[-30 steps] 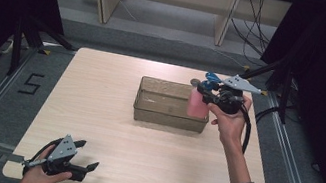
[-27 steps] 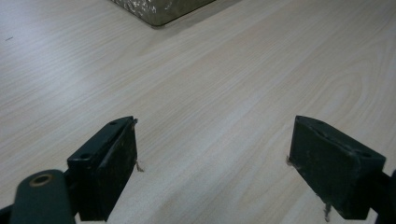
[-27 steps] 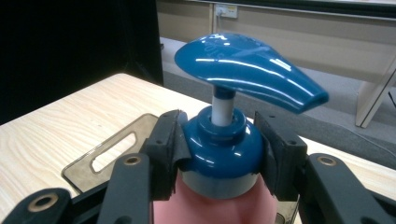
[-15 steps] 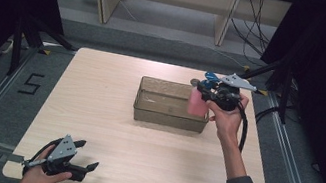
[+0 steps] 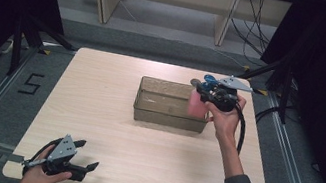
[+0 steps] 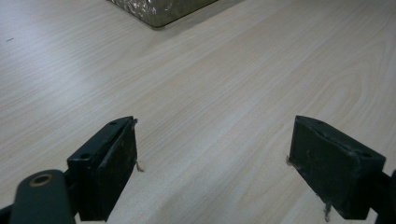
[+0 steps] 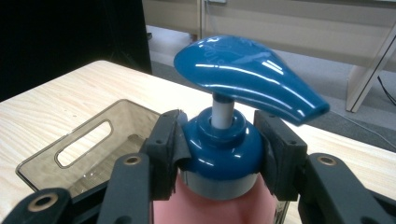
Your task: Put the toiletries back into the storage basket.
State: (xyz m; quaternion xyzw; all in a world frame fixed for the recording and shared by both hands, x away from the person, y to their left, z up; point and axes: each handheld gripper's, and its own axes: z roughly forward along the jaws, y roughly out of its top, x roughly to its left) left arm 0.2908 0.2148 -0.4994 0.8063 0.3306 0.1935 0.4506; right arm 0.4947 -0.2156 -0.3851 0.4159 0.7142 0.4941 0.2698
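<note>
In the high view, one pale wooden counter (image 5: pixel 96 110) is seen in the middle of the frame, and on it one clear plastic bin (image 5: pixel 166 117) is set right of centre. Two tools are counted. The right tool (image 5: pixel 200 92) is held by one hand (image 5: pixel 224 120) at the bin's right end, in the centre right of the frame, and is clenched on one pink pump bottle (image 5: pixel 195 105), which is carried upright at the bin's right edge. The left tool (image 5: pixel 86 155) is held by the other hand (image 5: pixel 37 176) at the lower left of the frame, near the counter's front edge, well apart from the bin, with its jaws spread and nothing between them.

In the left gripper view, two black pads (image 6: pixel 112 163) are seen at the bottom of the frame, wide apart over bare counter (image 6: pixel 210 102). One corner of the bin (image 6: pixel 159 11) is seen at the top edge.

In the right gripper view, the bottle's blue collar (image 7: pixel 219 144) is gripped from both sides by the two pads (image 7: pixel 168 149) at the centre bottom. One blue pump head (image 7: pixel 247 74) is seen above it, and the pink body (image 7: pixel 210 210) below. The bin (image 7: pixel 60 154), with one handle slot in its wall, is seen at the lower left.
</note>
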